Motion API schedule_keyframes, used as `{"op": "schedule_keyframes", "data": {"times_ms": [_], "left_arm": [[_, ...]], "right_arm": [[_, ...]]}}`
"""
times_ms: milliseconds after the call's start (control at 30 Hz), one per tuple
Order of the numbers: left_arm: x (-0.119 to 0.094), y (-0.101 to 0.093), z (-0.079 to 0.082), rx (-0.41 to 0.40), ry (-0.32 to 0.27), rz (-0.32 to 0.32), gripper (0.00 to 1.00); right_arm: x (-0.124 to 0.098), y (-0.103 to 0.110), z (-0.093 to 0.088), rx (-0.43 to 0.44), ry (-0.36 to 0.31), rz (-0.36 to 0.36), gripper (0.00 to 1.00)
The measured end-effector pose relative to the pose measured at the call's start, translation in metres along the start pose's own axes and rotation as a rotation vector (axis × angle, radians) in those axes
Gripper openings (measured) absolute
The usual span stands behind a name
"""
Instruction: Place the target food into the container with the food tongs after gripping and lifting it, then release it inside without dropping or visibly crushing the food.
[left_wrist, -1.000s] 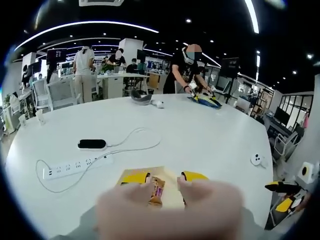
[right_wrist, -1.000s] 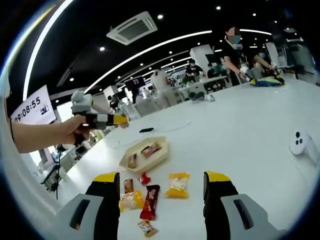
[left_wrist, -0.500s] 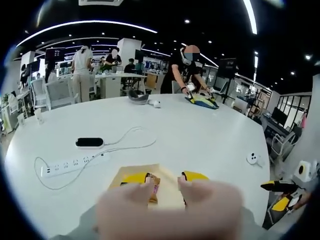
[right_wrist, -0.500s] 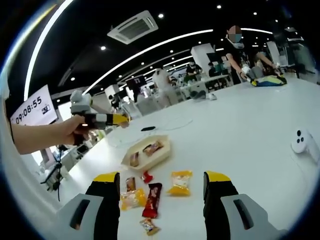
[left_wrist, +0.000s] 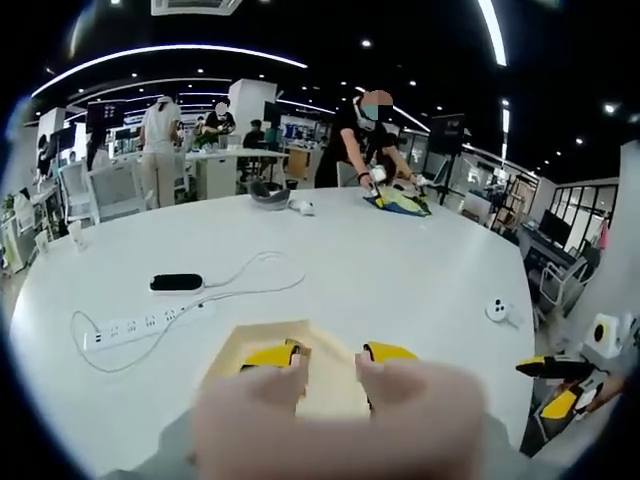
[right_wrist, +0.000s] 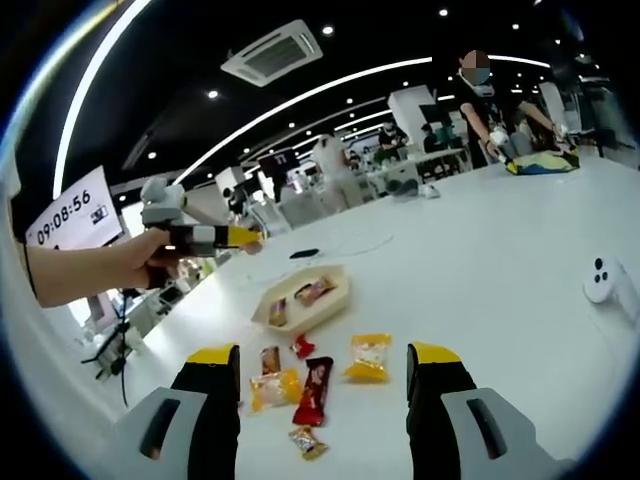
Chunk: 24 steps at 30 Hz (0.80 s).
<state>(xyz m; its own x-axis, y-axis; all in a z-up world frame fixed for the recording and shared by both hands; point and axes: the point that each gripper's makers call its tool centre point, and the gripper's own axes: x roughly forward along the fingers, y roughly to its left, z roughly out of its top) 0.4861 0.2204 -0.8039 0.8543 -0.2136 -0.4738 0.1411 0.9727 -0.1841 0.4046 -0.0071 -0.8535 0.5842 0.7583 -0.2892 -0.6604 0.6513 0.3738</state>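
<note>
My left gripper (left_wrist: 330, 354) is open, its yellow jaw tips spread over the tan paper tray (left_wrist: 232, 345), with nothing showing between them. In the right gripper view a hand holds that left gripper (right_wrist: 245, 238) up left of the tray (right_wrist: 325, 308), which holds two wrapped snacks (right_wrist: 314, 291). My right gripper (right_wrist: 323, 352) is open above the loose snacks on the white table: a yellow packet (right_wrist: 369, 357), a dark red bar (right_wrist: 315, 385), an orange-yellow packet (right_wrist: 272, 388) and smaller candies. It touches none of them.
A white power strip (left_wrist: 140, 325) with its cable and a black device (left_wrist: 177, 283) lie left of the tray. A white controller (left_wrist: 497, 310) (right_wrist: 603, 280) sits to the right. People work at the table's far end (left_wrist: 365, 130). The right gripper (left_wrist: 560, 380) shows at the right edge.
The left gripper view has tilted: the wrapped snack seen between its jaws is now out of sight and more tray rim shows at left. The right gripper view has shifted slightly.
</note>
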Motion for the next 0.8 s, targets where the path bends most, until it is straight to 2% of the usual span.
{"op": "schedule_keyframes", "data": {"times_ms": [267,567,800], "left_arm": [[-0.012,-0.006,-0.005,0.006,-0.001,0.005,0.24],[-0.026,-0.008,-0.021,-0.018,0.002,0.012,0.24],[-0.04,-0.008,-0.024,-0.012,-0.004,0.012,0.24]], "right_arm": [[-0.011,0.001,-0.003,0.005,-0.008,0.003,0.68],[-0.019,0.006,-0.012,0.004,0.003,0.015,0.68],[-0.018,0.004,-0.006,-0.004,-0.01,0.02,0.68]]}}
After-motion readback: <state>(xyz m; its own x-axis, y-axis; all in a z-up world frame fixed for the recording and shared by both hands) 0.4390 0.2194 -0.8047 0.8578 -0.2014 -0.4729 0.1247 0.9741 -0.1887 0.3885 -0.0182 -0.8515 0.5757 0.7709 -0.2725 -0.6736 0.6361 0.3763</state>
